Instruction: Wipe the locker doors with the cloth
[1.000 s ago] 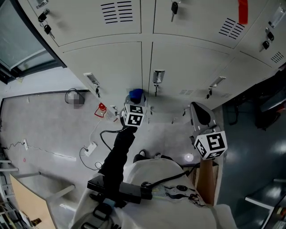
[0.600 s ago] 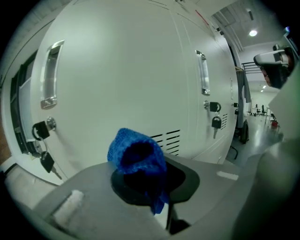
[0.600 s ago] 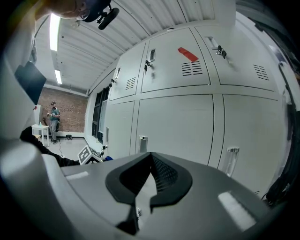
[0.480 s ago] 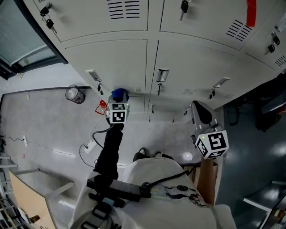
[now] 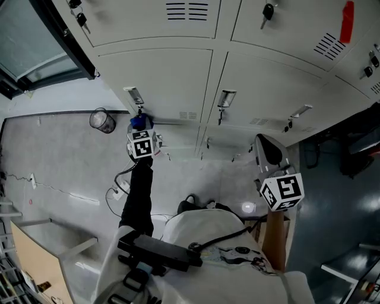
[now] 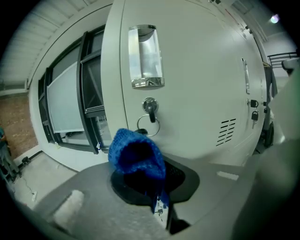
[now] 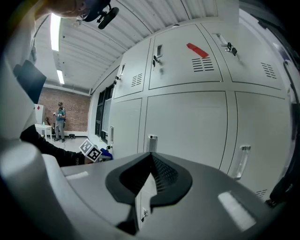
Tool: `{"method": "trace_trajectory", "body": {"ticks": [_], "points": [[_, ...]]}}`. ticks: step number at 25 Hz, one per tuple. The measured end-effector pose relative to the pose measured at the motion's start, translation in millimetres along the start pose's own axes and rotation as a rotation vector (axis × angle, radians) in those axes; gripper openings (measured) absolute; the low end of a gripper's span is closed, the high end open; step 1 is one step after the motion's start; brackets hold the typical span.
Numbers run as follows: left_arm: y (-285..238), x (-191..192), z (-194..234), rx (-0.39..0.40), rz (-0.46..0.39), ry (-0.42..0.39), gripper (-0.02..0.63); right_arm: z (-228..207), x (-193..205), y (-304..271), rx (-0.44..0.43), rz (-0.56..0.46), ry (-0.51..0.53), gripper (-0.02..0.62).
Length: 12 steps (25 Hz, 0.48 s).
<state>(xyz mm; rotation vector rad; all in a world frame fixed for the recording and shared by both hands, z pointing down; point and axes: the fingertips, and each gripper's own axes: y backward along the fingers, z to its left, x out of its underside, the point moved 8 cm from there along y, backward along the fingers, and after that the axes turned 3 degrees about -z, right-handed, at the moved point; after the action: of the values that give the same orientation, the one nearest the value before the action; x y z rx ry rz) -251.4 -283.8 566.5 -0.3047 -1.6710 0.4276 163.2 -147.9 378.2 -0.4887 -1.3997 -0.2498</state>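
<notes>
Two handheld grippers face a bank of pale locker doors (image 5: pixel 172 77). The left gripper (image 5: pixel 140 134), at the end of an outstretched dark-sleeved arm (image 5: pixel 138 196), has its jaws clamped on a bunched blue cloth (image 6: pixel 136 152). The cloth is held up at the lower-left door, just below its metal handle (image 6: pixel 146 56) and the key (image 6: pixel 150 107) in the lock; whether it touches the door cannot be told. The right gripper (image 7: pixel 149 164) is near the person's body, well apart from the doors, its jaws closed together with nothing between them. A red tag (image 5: pixel 347 13) marks an upper door, and a metal can (image 5: pixel 103 120) stands on the floor at left.
</notes>
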Motion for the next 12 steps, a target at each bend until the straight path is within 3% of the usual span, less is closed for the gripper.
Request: {"method": "trace_trajectory", "body": {"ticks": [8, 12], "points": [[35.1, 21.6, -17.2, 0.119, 0.024, -0.041, 0.025, 29.2, 6.6, -6.8, -0.003, 0.009, -0.019, 0.003], [80.8, 34.0, -24.5, 0.180, 0.021, 0.032, 0.025, 43.9, 18.2, -7.7, 0.000, 0.013, -0.039, 0.003]]}}
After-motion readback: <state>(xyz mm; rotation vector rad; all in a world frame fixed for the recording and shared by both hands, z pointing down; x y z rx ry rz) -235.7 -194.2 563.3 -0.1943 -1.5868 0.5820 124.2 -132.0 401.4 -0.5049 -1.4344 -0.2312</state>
